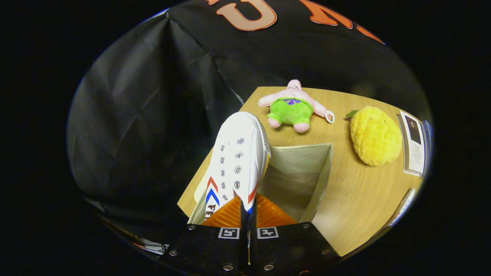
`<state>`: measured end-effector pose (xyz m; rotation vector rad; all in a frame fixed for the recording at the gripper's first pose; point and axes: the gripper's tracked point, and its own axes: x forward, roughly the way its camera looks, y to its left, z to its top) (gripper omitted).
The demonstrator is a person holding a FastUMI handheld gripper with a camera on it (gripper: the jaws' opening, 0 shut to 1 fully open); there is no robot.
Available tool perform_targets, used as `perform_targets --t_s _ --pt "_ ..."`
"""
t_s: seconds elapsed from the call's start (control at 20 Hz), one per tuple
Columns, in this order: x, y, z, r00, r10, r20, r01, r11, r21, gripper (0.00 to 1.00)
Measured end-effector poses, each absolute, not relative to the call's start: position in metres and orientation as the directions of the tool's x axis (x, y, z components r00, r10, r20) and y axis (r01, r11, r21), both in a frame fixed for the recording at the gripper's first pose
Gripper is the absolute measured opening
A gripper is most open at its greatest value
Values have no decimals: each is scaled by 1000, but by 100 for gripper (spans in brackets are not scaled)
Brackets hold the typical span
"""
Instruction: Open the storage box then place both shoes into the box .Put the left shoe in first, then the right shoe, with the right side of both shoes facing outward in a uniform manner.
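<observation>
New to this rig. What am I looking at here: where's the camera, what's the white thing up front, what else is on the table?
There is no robot arm here: a person carries a handheld two-finger claw, and the camera rides on it, looking forward along its fingers. The two fingers are closed on the rear part of a white shoe, which hangs toe-forward over the left edge of an open fabric storage box. As far as the inside shows, the box holds nothing yet. The box sits on a wooden table. Beyond the box lies a pink plush star in green shorts, and to its right a yellow plush fruit. Some printed cards lie past the fruit.
</observation>
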<state>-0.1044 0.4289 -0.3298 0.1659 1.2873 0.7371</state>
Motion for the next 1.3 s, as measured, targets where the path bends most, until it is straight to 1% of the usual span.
perform_targets --t_s 0.1,0.2,0.35,0.45,0.5,0.55,0.7,0.8,1.05,1.15,1.2,1.3 --pt "-117 437 -337 68 552 -831 -414 773 480 2" --pt "-120 439 -344 61 554 -830 -419 769 483 3" --pt "-121 439 -347 63 546 -835 -477 752 455 3" --pt "-133 442 -358 33 502 -865 -504 755 419 3" --pt "-141 445 -364 10 478 -879 -498 764 410 3" --pt "-146 444 -368 -4 465 -885 -484 774 409 3" --pt "-148 437 -380 -55 444 -894 -383 818 429 3" --pt "-150 433 -385 -84 418 -905 -339 841 420 3" --pt "-157 435 -389 -158 339 -927 -281 885 372 4" --pt "-160 435 -392 -162 357 -920 -212 898 385 5" --pt "-163 433 -390 -173 370 -913 -174 901 398 8" --pt "-167 435 -383 -195 415 -889 -139 885 444 13"
